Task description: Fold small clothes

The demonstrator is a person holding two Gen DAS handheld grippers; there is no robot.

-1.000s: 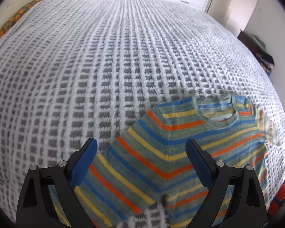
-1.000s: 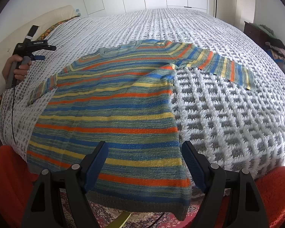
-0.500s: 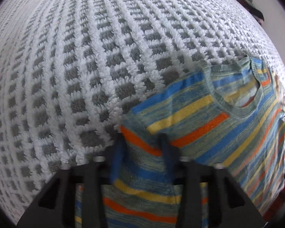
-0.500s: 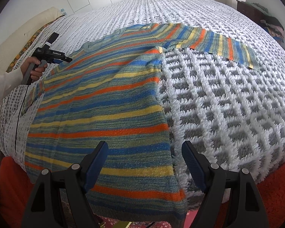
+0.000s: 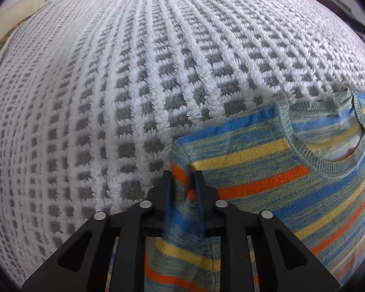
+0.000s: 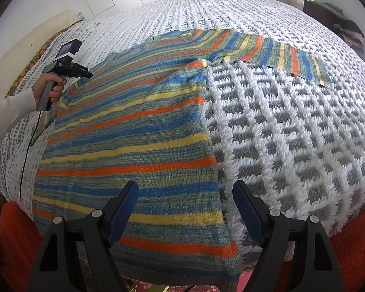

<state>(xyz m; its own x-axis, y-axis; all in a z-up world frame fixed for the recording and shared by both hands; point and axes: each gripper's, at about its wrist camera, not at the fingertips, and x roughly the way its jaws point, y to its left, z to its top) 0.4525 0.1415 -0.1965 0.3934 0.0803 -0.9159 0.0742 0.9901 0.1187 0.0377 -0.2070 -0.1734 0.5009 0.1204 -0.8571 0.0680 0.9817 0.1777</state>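
Closest to you, your left gripper (image 5: 182, 189) has a bunched ridge of the striped sweater (image 6: 133, 131) between its fingers (image 5: 168, 194) at the left shoulder seam; the fingers are easing apart, yet the knit is pinched there and drawn up into a tuck. Your right gripper (image 6: 185, 209) hangs over the hem's right corner with its fingers spread wide and nothing between them.

The sweater lies flat, front up, on the white-and-grey bedspread (image 6: 292, 126), hem at the near edge of the bed, neckline (image 5: 323, 163) farther off. Judge it light, soft and limp: it will sag and stretch from any single pinch, and the fuzzy spread probably drags on it. Take hold at seams, at shoulder and hem corner together, so the panel lifts evenly.

The left wrist view shows the pinch and ribbed collar close up, but not the hem. The right wrist view shows the whole garment, your hand (image 6: 50, 90) on the left gripper's handle, and beyond it the right sleeve (image 6: 287, 53) stretched out across the spread.
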